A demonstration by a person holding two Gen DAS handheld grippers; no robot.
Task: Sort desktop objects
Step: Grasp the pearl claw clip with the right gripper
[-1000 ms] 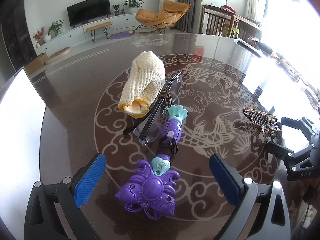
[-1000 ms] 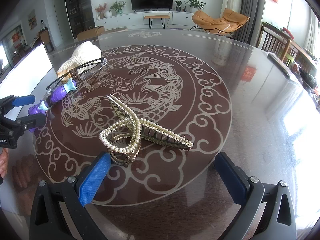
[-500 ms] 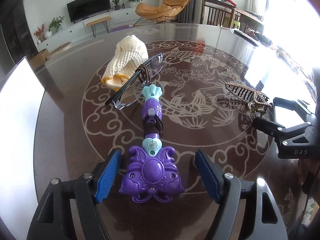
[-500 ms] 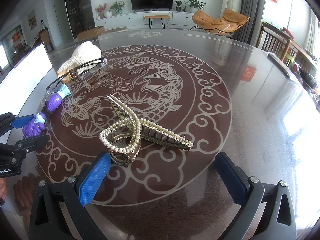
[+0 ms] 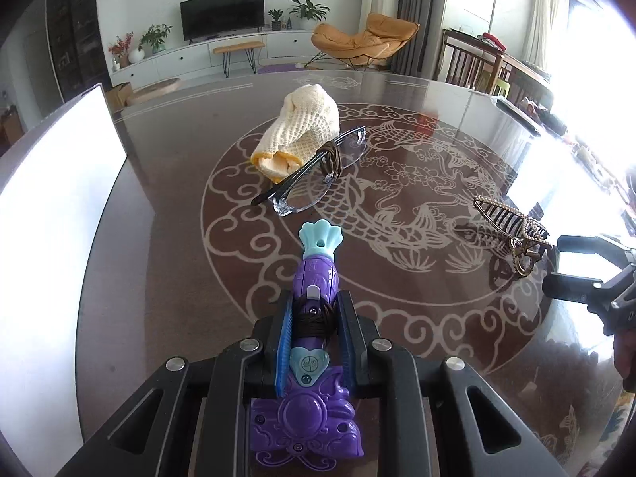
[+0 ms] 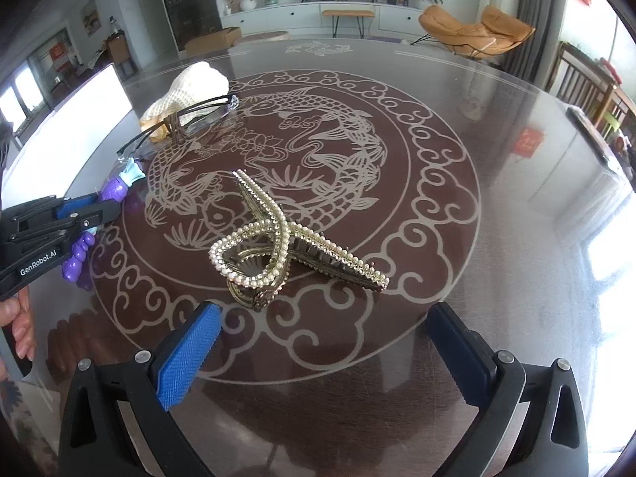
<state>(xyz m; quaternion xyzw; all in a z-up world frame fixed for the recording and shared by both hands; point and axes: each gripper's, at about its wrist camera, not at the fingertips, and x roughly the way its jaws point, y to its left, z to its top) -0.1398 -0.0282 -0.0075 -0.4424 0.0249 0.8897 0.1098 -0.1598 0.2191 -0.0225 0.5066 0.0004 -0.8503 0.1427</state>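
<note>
The left claw (image 5: 314, 330) has just clenched on the shaft of the purple toy wand (image 5: 314, 278), which lies on the counter (image 5: 179, 278) with its pale blue tip toward the glasses (image 5: 314, 175). Behind the glasses rests a cream knitted glove (image 5: 306, 127). The right claw (image 6: 322, 353) hangs released, with the pearl hair clip (image 6: 278, 246) just ahead of its fingers

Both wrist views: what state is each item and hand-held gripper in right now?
Purple toy wand: clamped in the left hand-held gripper, whose jaws have just closed.
Right hand-held gripper: open, empty.
Pearl hair claw: lying free on table.
Glasses: unfolded, leaning on glove.
Knit glove: rolled up.
</note>
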